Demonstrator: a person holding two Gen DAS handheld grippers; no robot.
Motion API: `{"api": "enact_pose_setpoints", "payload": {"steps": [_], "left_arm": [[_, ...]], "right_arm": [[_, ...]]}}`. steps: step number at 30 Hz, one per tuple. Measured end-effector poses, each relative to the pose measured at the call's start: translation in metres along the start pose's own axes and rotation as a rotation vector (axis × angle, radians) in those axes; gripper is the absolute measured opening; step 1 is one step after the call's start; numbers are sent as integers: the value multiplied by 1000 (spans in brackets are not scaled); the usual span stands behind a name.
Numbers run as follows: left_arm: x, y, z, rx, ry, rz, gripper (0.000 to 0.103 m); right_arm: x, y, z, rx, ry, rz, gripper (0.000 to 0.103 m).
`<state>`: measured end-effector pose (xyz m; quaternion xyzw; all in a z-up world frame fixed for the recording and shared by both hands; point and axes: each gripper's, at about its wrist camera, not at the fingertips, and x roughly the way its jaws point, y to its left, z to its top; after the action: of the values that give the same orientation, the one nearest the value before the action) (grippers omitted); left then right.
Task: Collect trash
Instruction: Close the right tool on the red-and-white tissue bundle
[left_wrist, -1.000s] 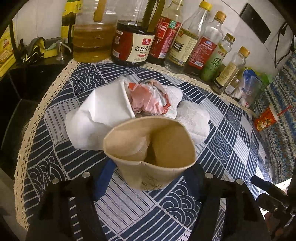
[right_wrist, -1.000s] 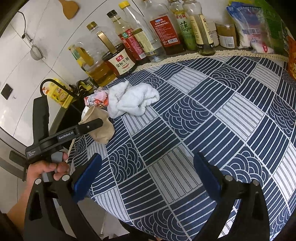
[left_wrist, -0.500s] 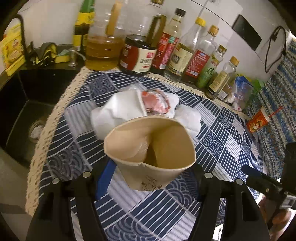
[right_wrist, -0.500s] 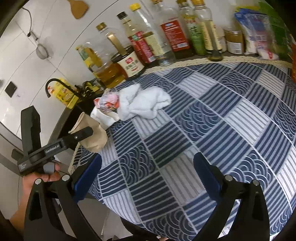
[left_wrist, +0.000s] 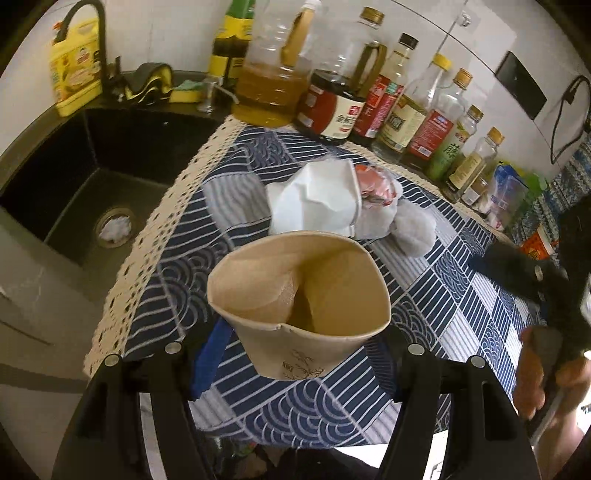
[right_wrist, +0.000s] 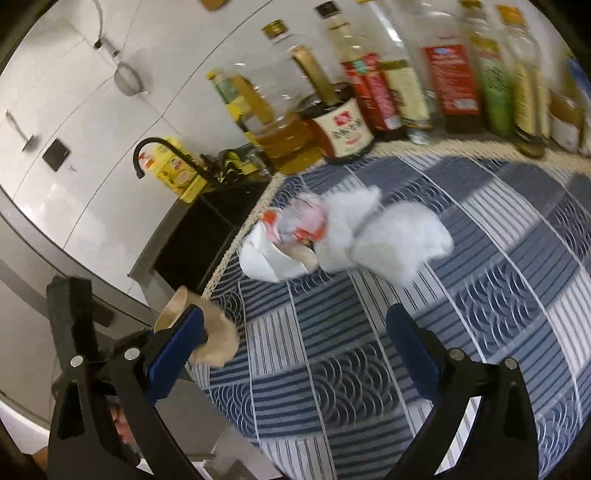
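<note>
Currently the left gripper pinches a squashed brown paper cup above the patterned cloth's near edge, white paper and a red wrapper at its 12 o'clock, while the right gripper hangs spread and empty.

My left gripper holds a paper cup over the near edge of the tablecloth. Behind the cup, a paper bag, a wrapper and a towel lie together on the cloth. The bottles stand along the wall behind them, and the sink is to the left.
</note>
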<state>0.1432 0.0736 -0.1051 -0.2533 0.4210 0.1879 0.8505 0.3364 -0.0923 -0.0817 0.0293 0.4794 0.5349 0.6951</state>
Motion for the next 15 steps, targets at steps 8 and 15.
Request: {"api": "enact_pose_setpoints", "payload": {"steps": [8,15], "left_arm": [[-6,13,-13,-54,19,18,66],[-6,20,-16,-110,14,33,66]], "right_arm": [[38,11,40,-62,-7,70,97],[71,9,60,-128,24,77,88]]}}
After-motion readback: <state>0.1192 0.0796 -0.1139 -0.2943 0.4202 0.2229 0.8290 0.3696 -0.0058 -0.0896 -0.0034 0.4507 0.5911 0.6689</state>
